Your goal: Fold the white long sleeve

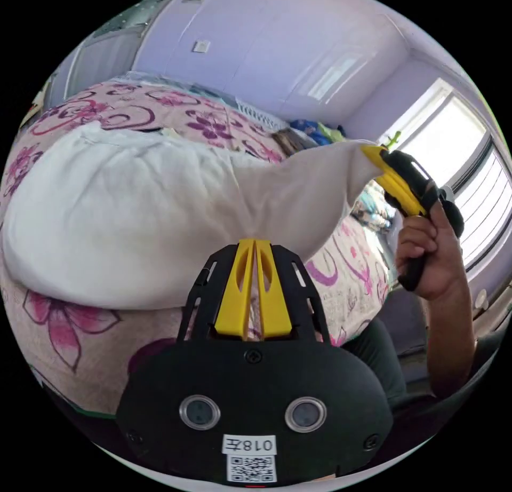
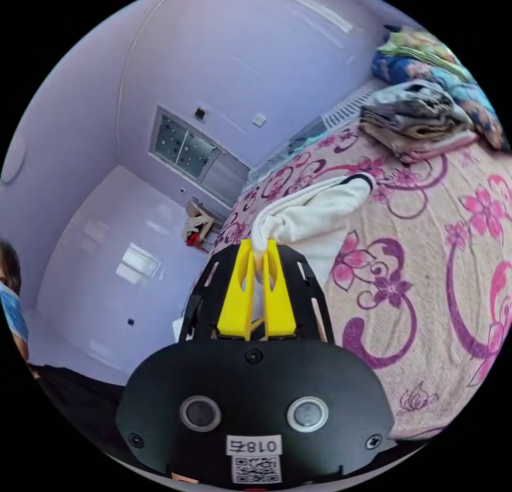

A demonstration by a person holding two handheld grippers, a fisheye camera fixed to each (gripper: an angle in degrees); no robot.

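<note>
Both grippers pinch the white shirt above the flowered bed.

In the left gripper view, the left gripper [image 1: 254, 246] has its jaws closed on the white shirt [image 1: 133, 214], which sags onto the bedspread [image 1: 80, 348]; the right gripper [image 1: 376, 158] pinches another edge. In the right gripper view, its thin grip on bunched cloth [image 2: 309, 214] could slip if pulled, spoiling the fold.

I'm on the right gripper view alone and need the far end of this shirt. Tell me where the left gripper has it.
Observer: The left gripper is shut on the white long sleeve, jaws pinching a bunched edge.
Operator: Report how the cloth runs between the grippers.
Observer: It spans from the left gripper up to the right gripper, lifted off the floral bedspread.
Operator: Say what holds the right one.
Observer: A hand grips its handle.
</note>
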